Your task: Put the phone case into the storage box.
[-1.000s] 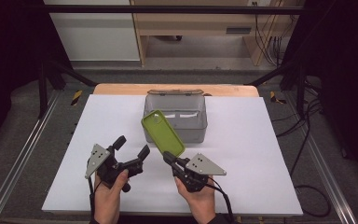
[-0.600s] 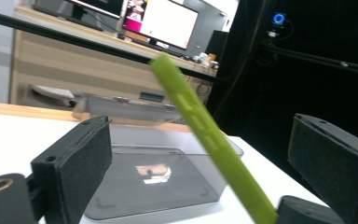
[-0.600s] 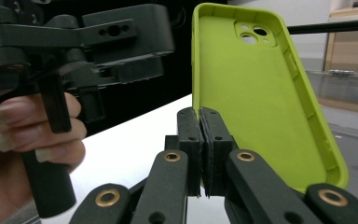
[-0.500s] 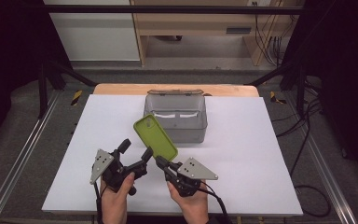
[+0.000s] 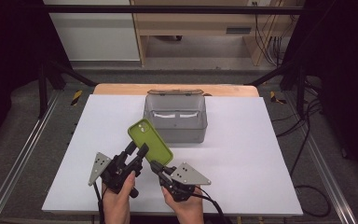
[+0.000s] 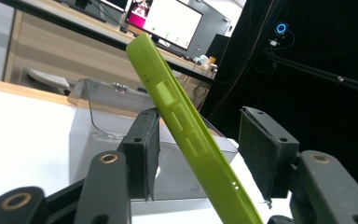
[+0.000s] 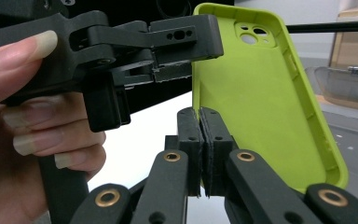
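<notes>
A flat white rectangular tabletop (image 5: 98,140) with a light wooden strip (image 5: 121,88) showing along its far edge carries the scene. Directly on it stands a translucent grey plastic box (image 5: 175,119), open at the top, set toward the far middle, with a metal clasp on its far rim.

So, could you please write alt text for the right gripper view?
The right gripper, jaws shut, pinches the edge of an upright lime-green phone case with its hollow inside showing. At left, a hand holds the left gripper, open around the case's other edge.
</notes>
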### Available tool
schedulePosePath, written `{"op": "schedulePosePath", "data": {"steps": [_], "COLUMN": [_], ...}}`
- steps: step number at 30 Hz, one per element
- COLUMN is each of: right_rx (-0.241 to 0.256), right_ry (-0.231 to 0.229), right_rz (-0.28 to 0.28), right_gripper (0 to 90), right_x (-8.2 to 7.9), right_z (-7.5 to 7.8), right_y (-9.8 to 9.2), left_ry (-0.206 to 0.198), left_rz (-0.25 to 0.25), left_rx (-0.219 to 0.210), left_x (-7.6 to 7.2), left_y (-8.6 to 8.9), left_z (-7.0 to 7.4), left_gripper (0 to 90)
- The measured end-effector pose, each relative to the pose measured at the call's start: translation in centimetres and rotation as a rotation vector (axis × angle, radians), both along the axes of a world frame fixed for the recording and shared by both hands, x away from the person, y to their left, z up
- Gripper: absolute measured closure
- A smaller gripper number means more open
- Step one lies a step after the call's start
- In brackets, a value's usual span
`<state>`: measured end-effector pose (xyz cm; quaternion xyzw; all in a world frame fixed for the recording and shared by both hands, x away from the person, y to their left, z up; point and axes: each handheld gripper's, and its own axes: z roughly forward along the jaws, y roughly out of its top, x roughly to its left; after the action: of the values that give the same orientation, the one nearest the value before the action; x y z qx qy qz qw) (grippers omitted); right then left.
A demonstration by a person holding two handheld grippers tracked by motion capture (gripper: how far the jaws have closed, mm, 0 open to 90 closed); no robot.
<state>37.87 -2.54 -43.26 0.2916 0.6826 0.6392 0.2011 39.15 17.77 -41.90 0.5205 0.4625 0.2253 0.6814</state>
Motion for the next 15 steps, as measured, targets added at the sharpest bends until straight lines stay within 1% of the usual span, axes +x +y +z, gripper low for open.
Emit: {"op": "schedulePosePath", "data": {"steps": [2, 3, 4, 6, 9, 11, 15], "right_rx": [0.002, 0.004, 0.004, 0.007, 0.011, 0.015, 0.015], "right_ry": [0.005, 0.005, 0.005, 0.004, 0.005, 0.01, 0.016], "right_rz": [0.0, 0.001, 0.001, 0.004, 0.006, 0.005, 0.011], "right_gripper": [88.2, 88.2, 88.2, 88.2, 88.2, 88.2, 88.2], "right_x": [-0.03, -0.06, -0.06, -0.08, -0.13, -0.15, -0.12], "right_z": [-0.05, -0.12, -0.12, -0.19, -0.26, -0.4, -0.74], "right_y": [0.04, 0.14, 0.14, 0.21, 0.3, 0.43, 0.69], "left_ry": [0.007, 0.01, 0.012, 0.019, 0.038, 0.056, 0.082], "left_rz": [0.0, 0.001, 0.002, -0.001, -0.014, -0.017, -0.028], "left_rx": [-0.013, -0.02, -0.025, -0.04, -0.068, -0.096, -0.124], "left_x": [0.04, 0.05, 0.03, 0.03, 0.15, 0.18, 0.29], "left_y": [0.05, 0.07, 0.12, 0.19, 0.2, 0.17, 0.2], "left_z": [-0.15, -0.19, -0.23, -0.29, -0.4, -0.57, -0.85], "left_gripper": [50.2, 52.5, 52.5, 55.2, 56.9, 57.8, 60.1]}}
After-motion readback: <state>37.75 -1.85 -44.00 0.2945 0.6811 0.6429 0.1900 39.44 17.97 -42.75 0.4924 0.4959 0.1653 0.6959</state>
